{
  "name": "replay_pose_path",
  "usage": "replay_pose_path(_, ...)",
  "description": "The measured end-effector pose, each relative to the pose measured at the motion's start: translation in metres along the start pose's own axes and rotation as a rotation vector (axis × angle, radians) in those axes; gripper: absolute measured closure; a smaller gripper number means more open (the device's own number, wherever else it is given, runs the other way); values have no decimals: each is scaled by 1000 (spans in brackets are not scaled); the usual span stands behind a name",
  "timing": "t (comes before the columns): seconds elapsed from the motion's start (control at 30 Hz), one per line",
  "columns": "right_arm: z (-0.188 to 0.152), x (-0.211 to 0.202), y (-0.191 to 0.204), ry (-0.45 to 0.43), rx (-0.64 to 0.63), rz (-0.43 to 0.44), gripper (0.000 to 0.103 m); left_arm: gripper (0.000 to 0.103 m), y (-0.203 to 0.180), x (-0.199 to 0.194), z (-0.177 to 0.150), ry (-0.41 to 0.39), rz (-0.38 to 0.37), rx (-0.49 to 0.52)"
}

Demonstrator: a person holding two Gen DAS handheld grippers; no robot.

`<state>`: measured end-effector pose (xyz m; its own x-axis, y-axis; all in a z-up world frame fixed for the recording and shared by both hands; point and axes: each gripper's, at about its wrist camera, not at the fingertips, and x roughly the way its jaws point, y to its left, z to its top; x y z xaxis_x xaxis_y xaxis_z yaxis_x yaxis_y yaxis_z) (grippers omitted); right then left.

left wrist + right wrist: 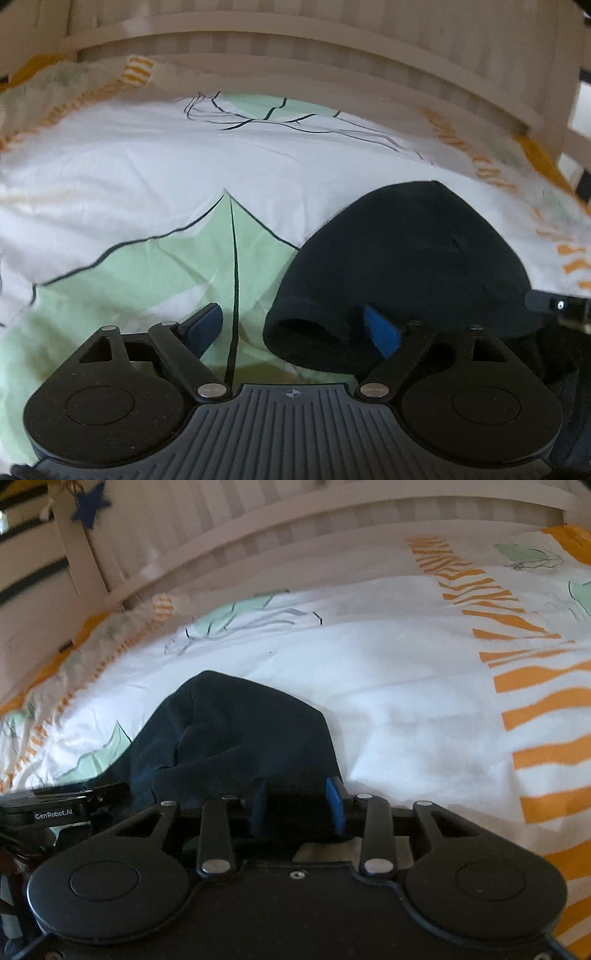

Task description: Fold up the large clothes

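A dark navy garment (pixel 399 266) lies bunched on the bed cover, to the right in the left wrist view and at centre left in the right wrist view (pixel 236 731). My left gripper (pixel 293 328) is open, its fingers wide apart; a sleeve opening of the garment lies between them, nearer the right blue pad (pixel 382 332). My right gripper (pixel 299 805) has its fingers closed in on a fold of the garment's near edge.
The white bed cover (pixel 147 177) carries green leaf prints and orange stripes (pixel 546 701). A pale slatted wooden rail (pixel 295 48) runs along the far side of the bed. The left gripper's body (pixel 55 812) shows at left in the right wrist view.
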<state>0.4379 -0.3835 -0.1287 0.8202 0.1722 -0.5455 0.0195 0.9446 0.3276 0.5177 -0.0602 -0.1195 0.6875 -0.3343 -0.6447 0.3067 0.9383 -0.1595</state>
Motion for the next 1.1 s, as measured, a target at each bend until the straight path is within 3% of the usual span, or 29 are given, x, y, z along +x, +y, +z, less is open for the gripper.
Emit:
replay_pose_path(0.2, -3, -1, 2, -35, -4, -2, 60, 10, -11, 3, -6, -26, 61, 44)
replay_pose_path(0.63, -5, 0, -3, -55, 30, 27, 59, 6, -11, 6, -7, -21, 69, 32)
replay_pose_path(0.77, 0, -5, -4, -50, 31, 81, 45, 5, -11, 7, -7, -19, 75, 36)
replay_pose_path(0.83, 6, -12, 2, -66, 1, 90, 33, 5, -12, 7, -7, -18, 75, 36)
replay_pose_path(0.93, 20, -22, 9, -110, -33, 107, 30, 5, -11, 7, -7, -18, 75, 35)
replay_pose_path(1.03, 39, -13, 13, -90, -37, 125, 30, 5, -11, 7, -7, -18, 77, 37)
replay_pose_path(1.1, 52, 0, 25, -63, -111, 99, 30, 5, -10, 7, -7, -18, 77, 37)
